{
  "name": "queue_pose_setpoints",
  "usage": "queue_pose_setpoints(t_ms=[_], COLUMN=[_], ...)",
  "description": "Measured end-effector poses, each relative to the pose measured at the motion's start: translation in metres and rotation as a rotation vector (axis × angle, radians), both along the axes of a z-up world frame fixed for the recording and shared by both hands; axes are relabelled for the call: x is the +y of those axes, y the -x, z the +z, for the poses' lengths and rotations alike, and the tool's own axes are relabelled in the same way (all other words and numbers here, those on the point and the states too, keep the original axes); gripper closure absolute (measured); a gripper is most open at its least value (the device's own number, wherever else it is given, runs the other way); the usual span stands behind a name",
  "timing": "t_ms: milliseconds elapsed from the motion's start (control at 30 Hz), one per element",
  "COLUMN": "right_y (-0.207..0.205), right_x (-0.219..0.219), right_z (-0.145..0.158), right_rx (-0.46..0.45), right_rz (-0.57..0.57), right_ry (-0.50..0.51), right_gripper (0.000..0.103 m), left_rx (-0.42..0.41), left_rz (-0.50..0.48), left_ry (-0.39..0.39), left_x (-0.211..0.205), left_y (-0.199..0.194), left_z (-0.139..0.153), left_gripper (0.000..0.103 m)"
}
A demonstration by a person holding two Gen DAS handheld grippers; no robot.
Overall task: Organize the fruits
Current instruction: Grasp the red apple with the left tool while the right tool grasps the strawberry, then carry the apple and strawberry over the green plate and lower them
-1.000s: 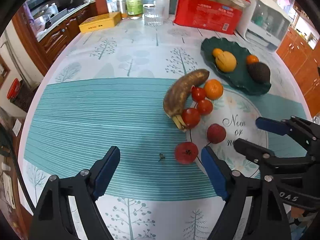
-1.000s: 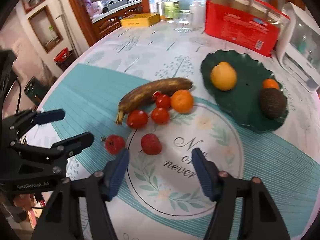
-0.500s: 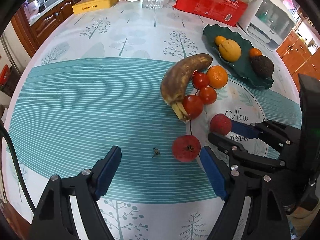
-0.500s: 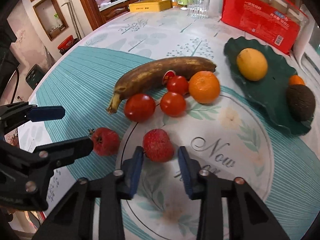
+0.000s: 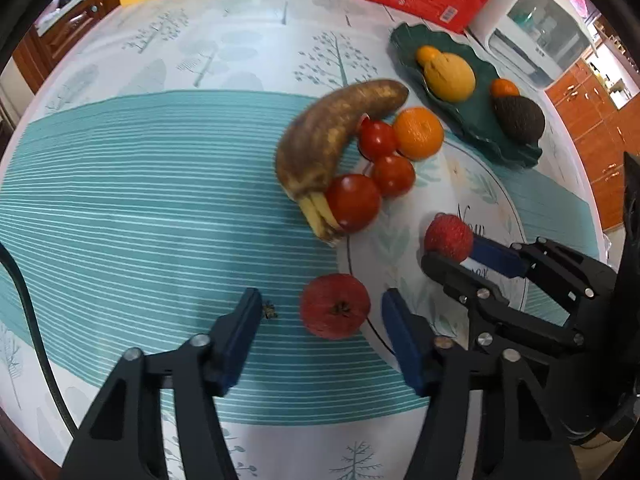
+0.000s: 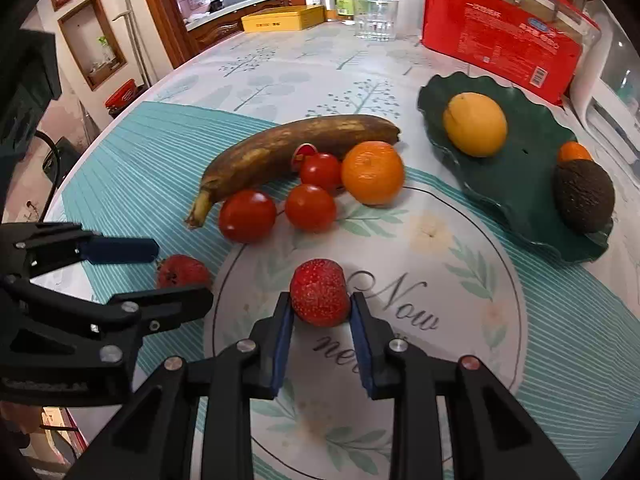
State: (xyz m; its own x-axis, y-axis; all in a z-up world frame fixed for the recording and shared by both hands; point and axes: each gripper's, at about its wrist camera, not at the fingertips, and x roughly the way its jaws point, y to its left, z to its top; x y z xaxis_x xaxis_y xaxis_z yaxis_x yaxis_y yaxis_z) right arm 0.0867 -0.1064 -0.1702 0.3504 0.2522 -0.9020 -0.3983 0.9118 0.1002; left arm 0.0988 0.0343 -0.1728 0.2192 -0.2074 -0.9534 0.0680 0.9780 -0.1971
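Note:
Two red strawberries lie near the front of the table. My right gripper (image 6: 320, 312) is shut on one strawberry (image 6: 319, 298), which rests on the round printed mat (image 6: 460, 280). The other strawberry (image 5: 335, 306) sits on the teal striped cloth between the pads of my left gripper (image 5: 322, 330). Its jaws are closing, with a gap on each side of the fruit. In the left wrist view the right gripper (image 5: 452, 252) grips its strawberry (image 5: 448, 236). Behind lie a brown banana (image 5: 328, 136), three tomatoes (image 5: 354, 202) and an orange (image 5: 418, 132).
A dark green leaf-shaped plate (image 6: 516, 176) at the right holds a lemon (image 6: 475, 124), an avocado (image 6: 584, 196) and a small orange. A red package (image 6: 500, 36), a glass (image 6: 376, 18) and a yellow box (image 6: 284, 18) stand at the back. A small dark stem (image 5: 270, 312) lies by the left pad.
Both grippers have come down toward the table. The right jaws closed onto the strawberry on the mat. The left jaws have narrowed around the other strawberry.

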Motion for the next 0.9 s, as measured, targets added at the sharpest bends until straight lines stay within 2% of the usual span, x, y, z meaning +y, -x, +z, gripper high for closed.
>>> queue_pose_setpoints(t_ms=[200, 267, 600, 900], right_y=[0.002, 0.003, 0.006, 0.012], right_x=[-0.007, -0.008, -0.008, -0.013], right_z=[0.003, 0.004, 0.01, 0.025], right_rx=[-0.005, -0.006, 0.005, -0.002], right_rz=[-0.014, -0.02, -0.027, -0.039], right_ry=[0.002, 0.0, 0.013, 0.032], right_gripper=[0.075, 0.075, 0.075, 0.075], left_rx=[0.001, 0.001, 0.006, -0.04], left_rz=[-0.029, -0.029, -0.029, -0.057], left_ry=[-0.026, -0.035, -0.039, -0.049], left_x=[-0.011, -0.012, -0.014, -0.03], left_y=[-0.002, -0.003, 0.002, 0.008], left_z=[-0.002, -0.002, -0.001, 0.026], left_gripper=[0.06, 0.067, 0.07, 0.07])
